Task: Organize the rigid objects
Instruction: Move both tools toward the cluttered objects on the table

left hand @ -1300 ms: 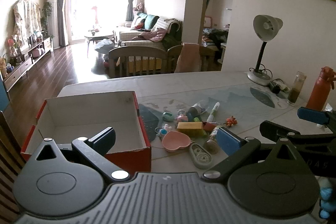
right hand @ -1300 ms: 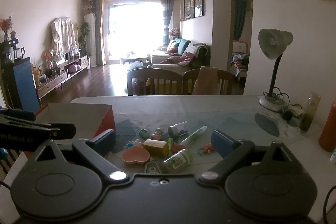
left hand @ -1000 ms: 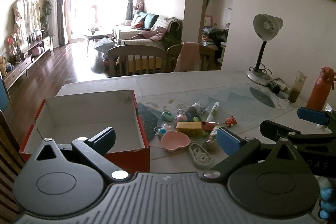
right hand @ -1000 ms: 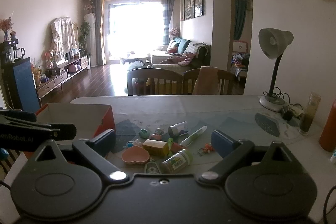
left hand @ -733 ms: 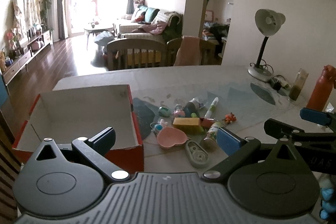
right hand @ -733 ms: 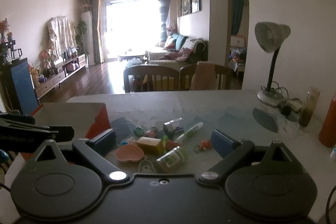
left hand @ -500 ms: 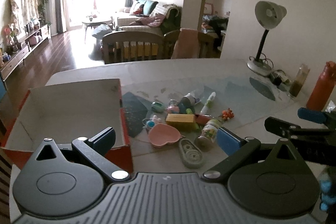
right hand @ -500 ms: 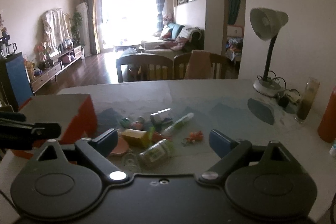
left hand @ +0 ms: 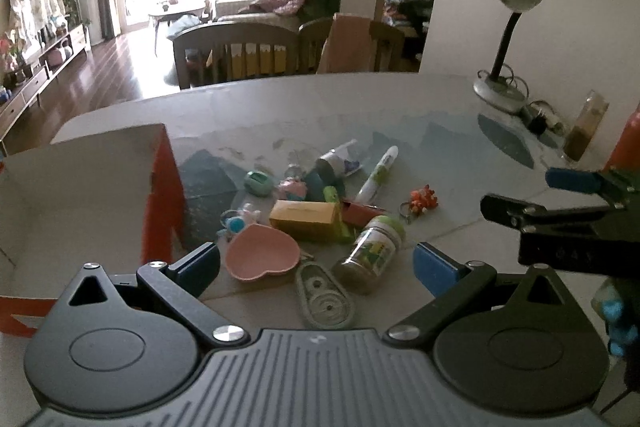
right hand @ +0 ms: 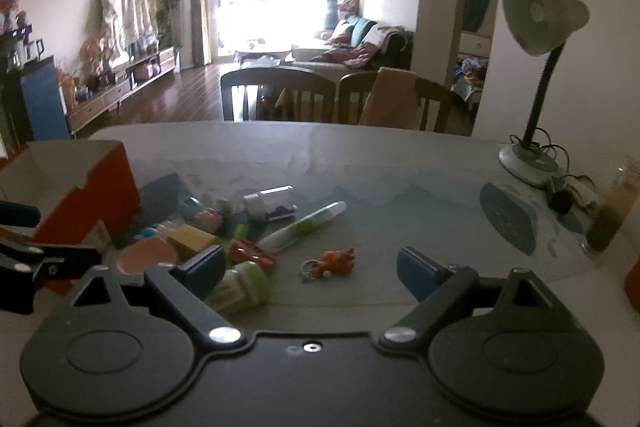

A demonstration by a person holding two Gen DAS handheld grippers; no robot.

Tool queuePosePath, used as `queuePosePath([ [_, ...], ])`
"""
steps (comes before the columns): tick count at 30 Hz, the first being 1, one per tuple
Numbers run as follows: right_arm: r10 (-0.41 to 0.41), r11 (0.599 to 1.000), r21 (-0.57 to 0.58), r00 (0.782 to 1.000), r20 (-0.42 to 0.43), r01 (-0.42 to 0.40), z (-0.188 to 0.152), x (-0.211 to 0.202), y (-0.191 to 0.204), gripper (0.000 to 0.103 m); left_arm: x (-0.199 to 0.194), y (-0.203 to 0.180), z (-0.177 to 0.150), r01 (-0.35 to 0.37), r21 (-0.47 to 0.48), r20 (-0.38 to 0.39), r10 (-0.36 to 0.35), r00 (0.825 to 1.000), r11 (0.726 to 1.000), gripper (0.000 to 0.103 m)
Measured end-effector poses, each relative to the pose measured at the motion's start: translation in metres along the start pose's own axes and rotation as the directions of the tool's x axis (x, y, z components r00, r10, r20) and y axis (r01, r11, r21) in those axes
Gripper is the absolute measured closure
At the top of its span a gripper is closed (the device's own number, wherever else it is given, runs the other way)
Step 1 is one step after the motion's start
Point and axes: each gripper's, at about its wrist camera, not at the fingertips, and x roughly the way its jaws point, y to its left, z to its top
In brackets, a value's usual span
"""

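**Grippers close in on cluttered table**

Both the left gripper (left hand: 316, 263) and right gripper (right hand: 306, 267) hover with jaws spread wide and empty. The jumble of small objects (left hand: 320, 211) fills the frame's centre, the open red box (left hand: 160, 195) at left. A clean pick likely means singling out an edge piece: the green-capped jar (left hand: 370, 247) lies between the left jaws, the orange keychain (right hand: 334, 261) between the right.

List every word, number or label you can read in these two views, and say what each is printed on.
Nothing reads clearly.
Right gripper body: pale lettering, too blurred to read.
Small jar: colourful label, illegible.
White tube: green print, illegible.
Yellow box: no readable text.
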Motion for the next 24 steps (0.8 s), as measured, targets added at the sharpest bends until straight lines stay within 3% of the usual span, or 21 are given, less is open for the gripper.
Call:
queuePosePath([
  [10,0.057,0.995,-0.071,0.994,-0.088,-0.064,-0.001,0.068,-0.033,0.017,0.063,-0.038,0.005,0.006,0.058,-0.086,-0.001,0.996,0.998,0.0],
  [24,0.097,0.985,-0.121,0.975,-0.2,-0.123,-0.014,0.143,-0.04,0.024,0.124,-0.058,0.006,0.004,0.112,-0.201,0.018,0.979,0.994,0.001],
])
